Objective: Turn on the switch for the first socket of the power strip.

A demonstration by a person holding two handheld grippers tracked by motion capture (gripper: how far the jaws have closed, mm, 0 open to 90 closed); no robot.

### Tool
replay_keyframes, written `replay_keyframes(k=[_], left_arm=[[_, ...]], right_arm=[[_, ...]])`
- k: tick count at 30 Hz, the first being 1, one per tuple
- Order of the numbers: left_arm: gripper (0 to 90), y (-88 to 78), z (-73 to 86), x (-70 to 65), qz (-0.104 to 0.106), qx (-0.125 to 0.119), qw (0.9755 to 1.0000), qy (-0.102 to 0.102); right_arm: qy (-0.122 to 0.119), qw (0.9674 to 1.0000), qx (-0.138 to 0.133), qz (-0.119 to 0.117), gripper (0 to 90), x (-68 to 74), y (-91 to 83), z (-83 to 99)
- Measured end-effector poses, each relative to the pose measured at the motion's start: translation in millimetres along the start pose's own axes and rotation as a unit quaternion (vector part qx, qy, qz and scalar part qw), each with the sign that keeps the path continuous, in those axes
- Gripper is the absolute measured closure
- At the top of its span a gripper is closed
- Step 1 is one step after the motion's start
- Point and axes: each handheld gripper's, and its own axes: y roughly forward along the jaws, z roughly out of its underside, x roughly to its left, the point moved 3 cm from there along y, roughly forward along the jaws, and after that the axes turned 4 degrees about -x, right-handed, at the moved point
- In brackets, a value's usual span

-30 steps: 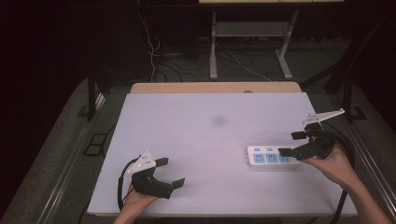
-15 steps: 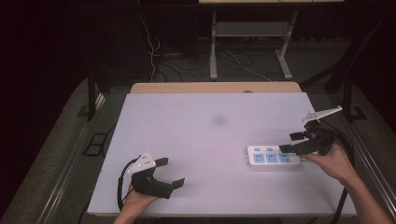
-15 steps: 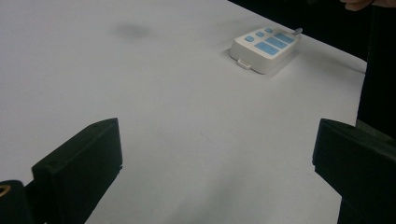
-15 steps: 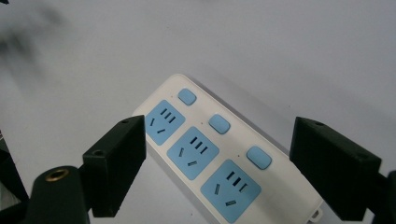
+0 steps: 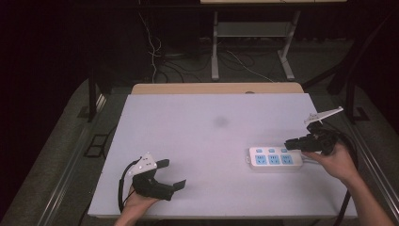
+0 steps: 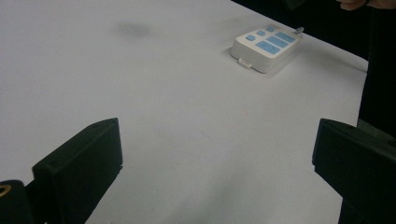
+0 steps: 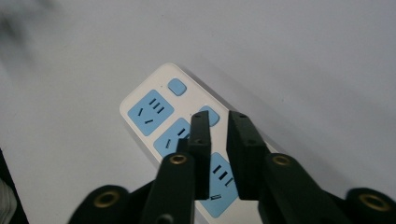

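A white power strip (image 5: 275, 158) lies flat just beneath the right gripper (image 7: 218, 122), whose jaws are nearly pressed together, empty. It looks rigid, light, smooth; best pinched across its narrow sides. The left gripper (image 5: 168, 173) rests spread, well apart.

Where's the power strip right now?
In the high view the power strip lies on the right side of the white table, toward the near edge, with the right gripper just above its right end.
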Motion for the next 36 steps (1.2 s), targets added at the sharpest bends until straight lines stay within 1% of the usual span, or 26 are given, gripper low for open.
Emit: replay_keyframes(k=[3,13,22,32,35,36], left_arm=[[0.3,-0.1,0.1,0.4,-0.001,0.000,1.0000,0.001],[0.3,0.2,0.2,-0.1,0.000,0.001,1.0000,0.000],[0.4,0.0,0.3,0.5,0.000,0.001,1.0000,0.001],[0.5,-0.1,0.2,1.1,-0.001,0.001,1.0000,0.002],[0.5,-0.1,0.3,1.3,-0.001,0.002,1.0000,0.002],[0.4,0.0,0.5,1.2,-0.002,0.003,1.0000,0.002]], right_arm=[[-0.004,1.0000,0.001,-0.005,89.4,-1.4,1.0,-0.2],[-0.005,0.9999,0.015,-0.006,89.6,-7.5,11.4,-1.1],[-0.007,0.9996,0.026,-0.001,89.6,-14.1,19.5,-0.7],[0.005,0.9992,0.039,0.006,89.6,-22.5,25.9,1.8],[0.006,0.9991,0.041,0.006,89.6,-22.8,27.6,2.5],[0.003,0.9990,0.044,0.007,89.6,-22.6,28.6,3.0]])
